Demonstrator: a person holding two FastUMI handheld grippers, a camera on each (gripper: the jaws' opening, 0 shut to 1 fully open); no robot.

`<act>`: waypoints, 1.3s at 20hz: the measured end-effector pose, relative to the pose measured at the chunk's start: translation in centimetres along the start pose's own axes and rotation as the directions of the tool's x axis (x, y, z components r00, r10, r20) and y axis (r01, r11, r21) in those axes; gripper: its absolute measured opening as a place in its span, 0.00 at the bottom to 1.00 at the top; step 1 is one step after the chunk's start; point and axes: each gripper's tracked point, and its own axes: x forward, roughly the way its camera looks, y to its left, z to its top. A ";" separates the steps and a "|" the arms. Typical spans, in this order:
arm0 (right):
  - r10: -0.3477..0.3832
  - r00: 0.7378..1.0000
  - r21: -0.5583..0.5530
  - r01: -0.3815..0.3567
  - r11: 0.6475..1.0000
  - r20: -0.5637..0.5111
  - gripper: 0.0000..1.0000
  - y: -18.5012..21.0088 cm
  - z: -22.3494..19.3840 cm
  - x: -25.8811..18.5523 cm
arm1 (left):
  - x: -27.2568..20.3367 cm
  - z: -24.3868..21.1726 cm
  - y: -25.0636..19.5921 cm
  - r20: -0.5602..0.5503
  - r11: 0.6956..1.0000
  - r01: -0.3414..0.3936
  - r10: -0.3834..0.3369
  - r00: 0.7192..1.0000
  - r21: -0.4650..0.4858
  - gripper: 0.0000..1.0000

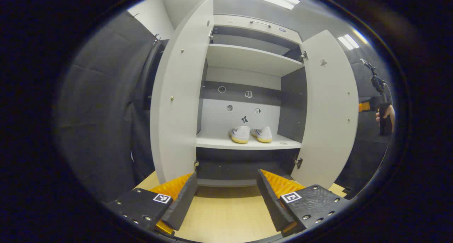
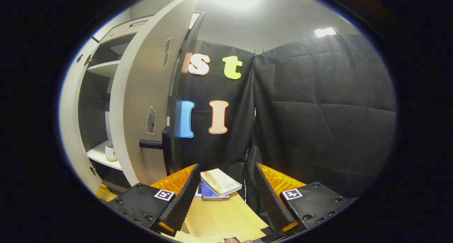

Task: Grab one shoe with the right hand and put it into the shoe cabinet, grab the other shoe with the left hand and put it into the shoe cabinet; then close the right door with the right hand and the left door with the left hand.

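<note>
White shoes (image 1: 250, 134), yellow soles (side by side) on cabinet shelf (image 1: 247, 143); both jaws spread, empty.

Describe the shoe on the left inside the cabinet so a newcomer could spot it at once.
Start at the tall white shoe cabinet with both doors swung open. On its lower white shelf, below the small stickers on the back wall, stand two white sneakers with yellow soles. The left white sneaker is the one nearer the left door, touching or nearly touching its partner, the right white sneaker.
</note>
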 end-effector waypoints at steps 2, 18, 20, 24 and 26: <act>0.012 1.000 0.009 -0.012 1.000 -0.006 0.92 0.5 -0.2 0.0 | -0.9 -0.8 0.5 -0.012 1.000 -0.005 0.005 1.000 -0.002 0.96; 0.230 0.973 0.101 -0.231 0.968 0.024 0.95 7.6 -0.4 -1.6 | -3.5 -2.2 -2.1 -0.067 0.998 -0.033 0.029 0.997 -0.059 0.96; 0.272 0.962 0.110 -0.273 0.956 0.027 0.92 9.5 -0.4 -1.8 | -3.8 -2.5 -1.8 -0.076 0.998 -0.034 0.030 0.997 -0.061 0.96; 0.308 0.951 0.119 -0.310 0.943 0.040 0.92 12.5 0.0 -1.2 | -4.6 -2.4 -0.2 -0.075 0.996 -0.076 0.073 0.995 -0.045 0.95; 0.336 0.941 0.152 -0.337 0.929 0.037 0.92 14.4 0.2 -0.8 | -5.3 -1.9 0.5 -0.063 0.994 -0.099 0.096 0.993 -0.044 0.95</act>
